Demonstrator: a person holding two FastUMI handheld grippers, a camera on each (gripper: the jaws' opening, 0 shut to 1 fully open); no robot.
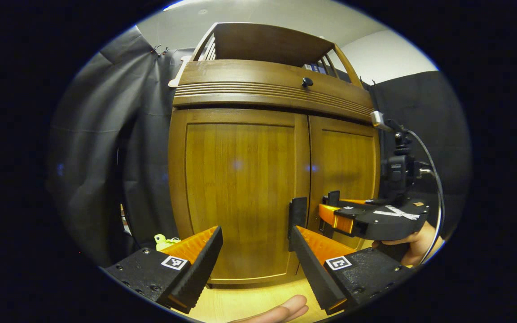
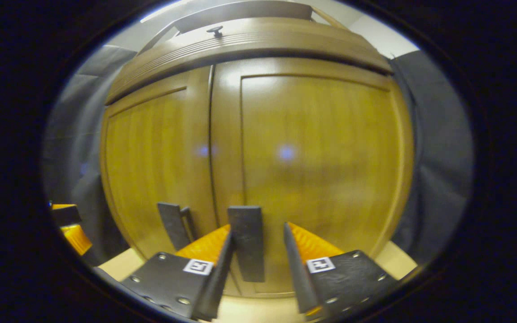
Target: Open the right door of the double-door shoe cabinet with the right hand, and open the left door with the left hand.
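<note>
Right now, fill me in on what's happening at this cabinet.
A person holds a claw in each hand in front of a wooden shoe cabinet whose two doors are both shut. The right claw is open with its fingers on either side of the dark handle of the right door, not yet closed on it. The left claw is open and hangs in front of the left door, short of its handle. Neither door has been pulled.

No legible text, brand, number or sign: only square black-and-white coded markers on the left gripper [image 1: 254, 251] and right gripper [image 2: 258, 253], with unmarked white tape strips atop the latter.
</note>
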